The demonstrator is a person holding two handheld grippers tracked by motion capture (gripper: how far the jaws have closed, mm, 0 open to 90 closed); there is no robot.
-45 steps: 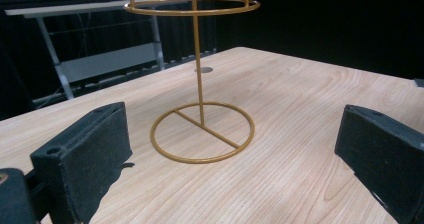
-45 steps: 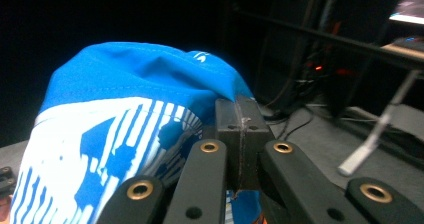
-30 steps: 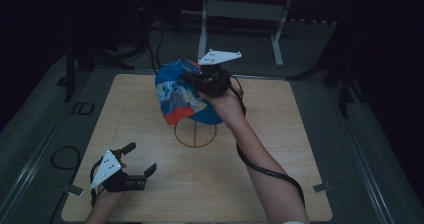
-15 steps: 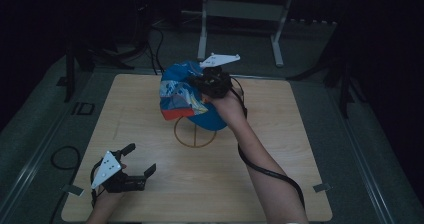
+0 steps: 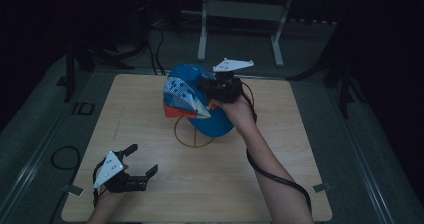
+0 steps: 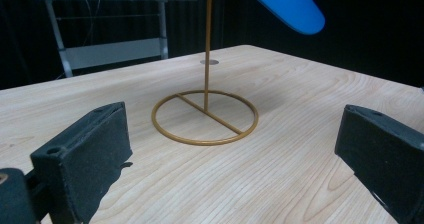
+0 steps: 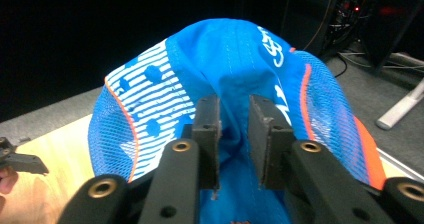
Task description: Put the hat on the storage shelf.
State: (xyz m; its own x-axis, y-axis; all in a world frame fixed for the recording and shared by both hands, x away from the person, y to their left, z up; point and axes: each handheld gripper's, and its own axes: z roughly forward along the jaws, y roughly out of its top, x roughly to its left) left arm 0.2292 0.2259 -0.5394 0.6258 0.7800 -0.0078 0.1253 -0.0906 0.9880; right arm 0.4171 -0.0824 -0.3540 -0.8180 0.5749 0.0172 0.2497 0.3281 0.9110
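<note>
Dim high view; only the wooden table [image 5: 150, 109] catches light, its surroundings black. Gripper views are brighter, near edges blurred.

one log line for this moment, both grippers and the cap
right gripper: shut on cap | cap: above stand | left gripper: open, idle near table front-left corner

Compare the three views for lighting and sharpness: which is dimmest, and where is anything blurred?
High view: dimmest, murky surroundings, table faintly lit. Left gripper view: bright wood, near jaws soft, stand sharp. Right gripper view: cap vividly lit, background black.
</note>
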